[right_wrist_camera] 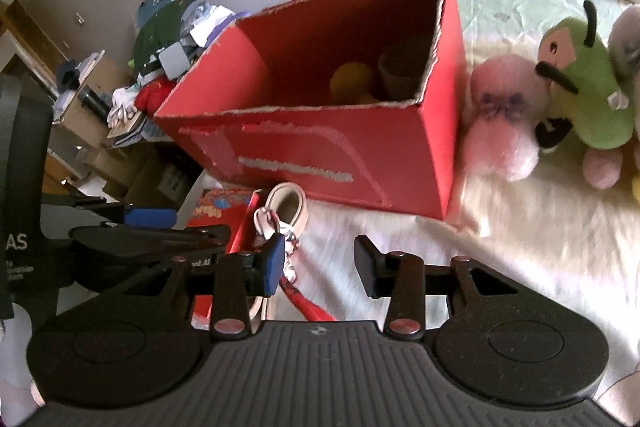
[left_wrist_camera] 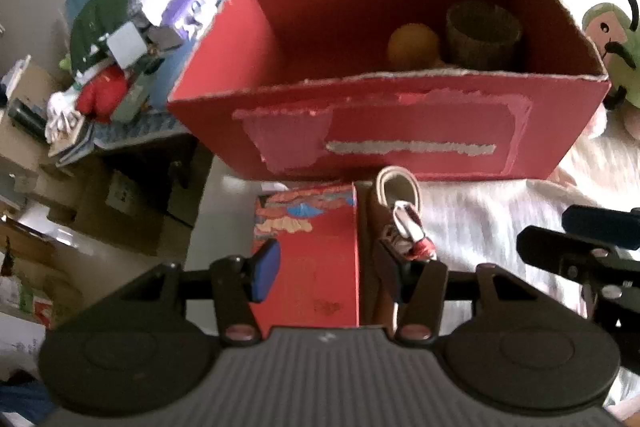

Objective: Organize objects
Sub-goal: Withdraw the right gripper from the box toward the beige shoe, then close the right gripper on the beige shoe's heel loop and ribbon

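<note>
Two grippers: both low over the bed, side by side, facing the big red box.
Left gripper (left_wrist_camera: 326, 269): jaws spread around a small red carton (left_wrist_camera: 310, 259) standing on the bed; the blue pad sits at the carton's left face, the black pad at the right beside a shoe. Whether the pads press the carton I cannot tell.
Right gripper (right_wrist_camera: 322, 267): jaws released and wide, nothing between them but white bedding; its blue pad is just beside the shoe's laces.
Small red carton: upright, printed top with orange and blue shapes, just in front of the big box.
Shoe (right_wrist_camera: 284, 211): cream-coloured, with red and white laces, lying against the carton's right side, opening towards the box.
Big red box (left_wrist_camera: 384, 131): open top, torn edges, label patches peeled from its front wall; it rests on the bed (right_wrist_camera: 500, 247).
Inside the box: an orange ball (left_wrist_camera: 412, 45) next to a dark round cup (left_wrist_camera: 482, 35), both at the right end.
Plush toys: a pink one (right_wrist_camera: 504, 119) touching the box's right wall, a green one (right_wrist_camera: 584, 83) beside it.
Left of the box: a cluttered heap (left_wrist_camera: 120, 55) of mixed things.
</note>
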